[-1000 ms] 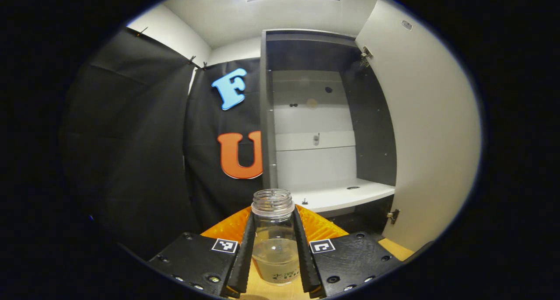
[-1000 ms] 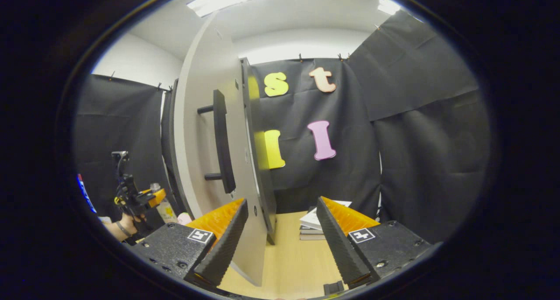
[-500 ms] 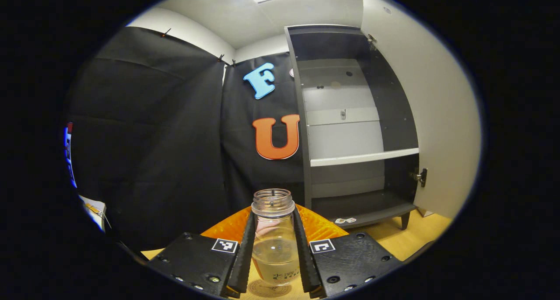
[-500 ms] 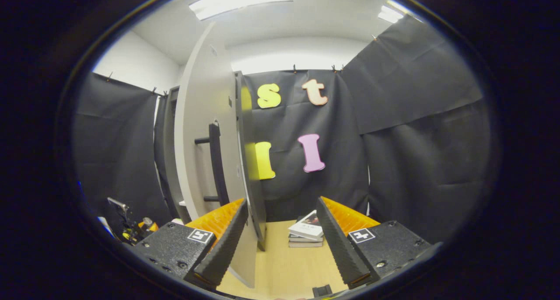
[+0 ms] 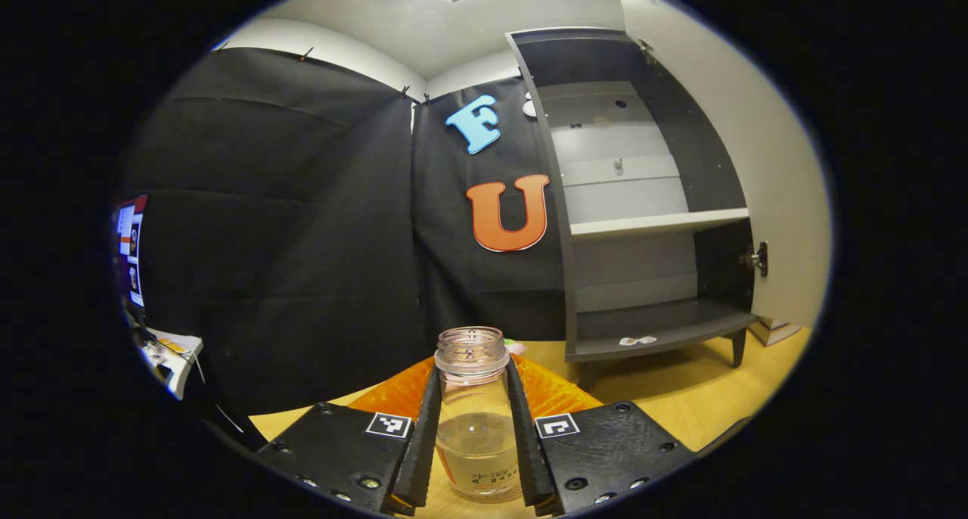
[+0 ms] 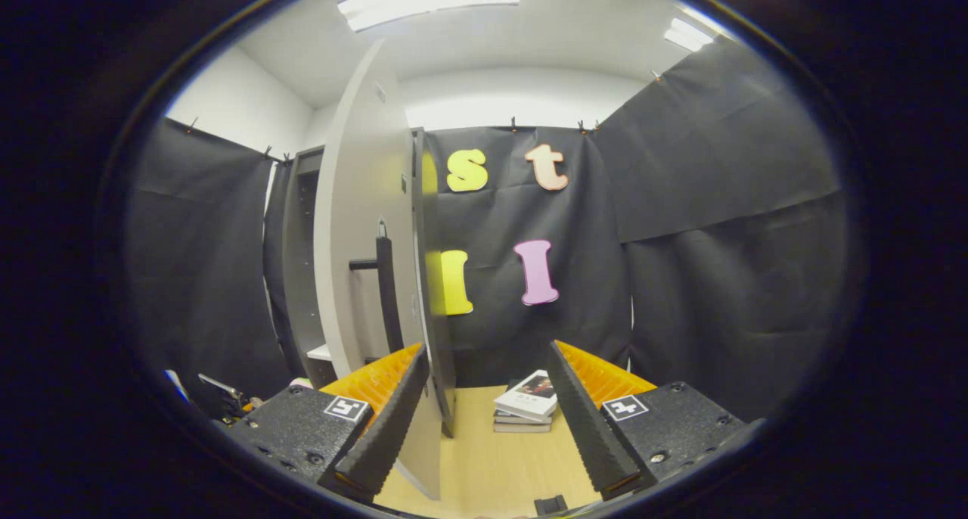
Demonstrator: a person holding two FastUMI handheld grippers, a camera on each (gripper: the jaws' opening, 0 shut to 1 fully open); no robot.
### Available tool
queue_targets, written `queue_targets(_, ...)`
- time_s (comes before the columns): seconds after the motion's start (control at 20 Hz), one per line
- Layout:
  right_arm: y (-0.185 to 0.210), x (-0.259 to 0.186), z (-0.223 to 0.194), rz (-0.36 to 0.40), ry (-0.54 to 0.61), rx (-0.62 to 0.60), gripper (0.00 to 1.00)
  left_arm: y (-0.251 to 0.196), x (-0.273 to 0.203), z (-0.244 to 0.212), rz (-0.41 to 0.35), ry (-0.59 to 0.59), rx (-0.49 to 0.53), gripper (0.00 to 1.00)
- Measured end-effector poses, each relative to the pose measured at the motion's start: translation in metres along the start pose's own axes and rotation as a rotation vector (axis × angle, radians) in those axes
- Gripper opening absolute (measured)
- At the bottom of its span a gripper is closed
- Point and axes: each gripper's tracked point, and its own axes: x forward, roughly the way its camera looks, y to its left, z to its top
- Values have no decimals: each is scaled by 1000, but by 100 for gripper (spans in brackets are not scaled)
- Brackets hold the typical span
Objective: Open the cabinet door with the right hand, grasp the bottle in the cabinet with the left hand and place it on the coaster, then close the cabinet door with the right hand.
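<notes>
Your left gripper (image 5: 475,436) is clamped on the clear bottle (image 5: 474,409), both fingers pressed against its sides, with the open threaded mouth standing just above the fingertips. Liquid fills the lower part of the bottle, which is upright over the wooden tabletop (image 5: 681,398); whether its base touches the wood you cannot tell. Bare tabletop runs ahead and to the right as far as the cabinet (image 5: 643,201), whose inside stands exposed with a white shelf (image 5: 658,222) across the middle. A small stand (image 5: 170,349) with a screen (image 5: 128,250) sits off to the far left.

Your right gripper (image 6: 484,421) has its fingers spread wide with nothing between them. The free edge of the open cabinet door (image 6: 363,239) stands just in front of the left finger (image 6: 386,421); the dark bar handle (image 6: 386,292) is on the door's face above it. Clear tabletop lies between the fingers, reaching a stack of books (image 6: 525,409) near the back.
</notes>
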Motion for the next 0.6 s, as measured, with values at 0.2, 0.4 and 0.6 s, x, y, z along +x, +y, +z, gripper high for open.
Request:
queue_targets(0.2,17,6,-6,31,44,-17,98,2,2,-20,2,35,-55,45)
queue_targets(0.4,24,9,-9,45,64,-26,97,4,1,-25,9,30,-84,45)
queue_targets(0.6,29,11,-10,54,74,-28,97,0,1,-23,-20,11,-91,45)
